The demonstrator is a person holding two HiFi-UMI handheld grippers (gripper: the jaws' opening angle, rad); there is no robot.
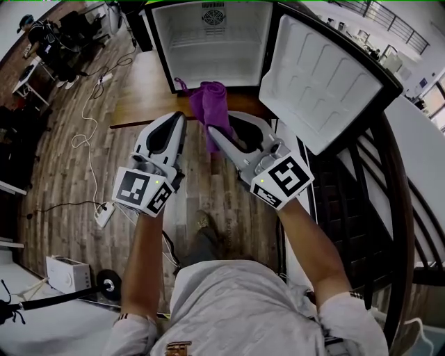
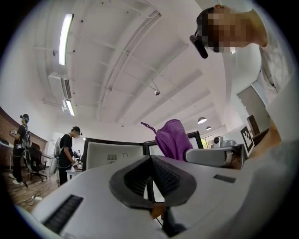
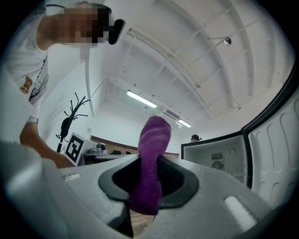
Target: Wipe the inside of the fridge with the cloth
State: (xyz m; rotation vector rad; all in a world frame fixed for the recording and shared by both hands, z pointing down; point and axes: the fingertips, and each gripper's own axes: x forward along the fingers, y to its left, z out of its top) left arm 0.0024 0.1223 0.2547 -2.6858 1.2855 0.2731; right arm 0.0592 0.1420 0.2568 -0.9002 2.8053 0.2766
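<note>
Jaws of the right gripper (image 3: 148, 181) are clamped on a purple cloth (image 3: 153, 140). The cloth stands up above the pads in a rounded fold, and a short end hangs below them. In the head view the right gripper (image 1: 214, 132) holds the cloth (image 1: 214, 103) in front of the open fridge (image 1: 164, 49), at the lower edge of its opening and not inside it. The left gripper (image 2: 152, 158) has its jaws closed tip to tip with nothing between them. It (image 1: 179, 119) sits just beside the right one, its tips near the cloth (image 2: 174, 137) but apart from it. The fridge's white inside is bare, with a round fan grille (image 1: 213, 15) on the back wall. The door (image 1: 320, 80) is swung wide to the right. Below lies a wooden floor (image 1: 66, 174).
</note>
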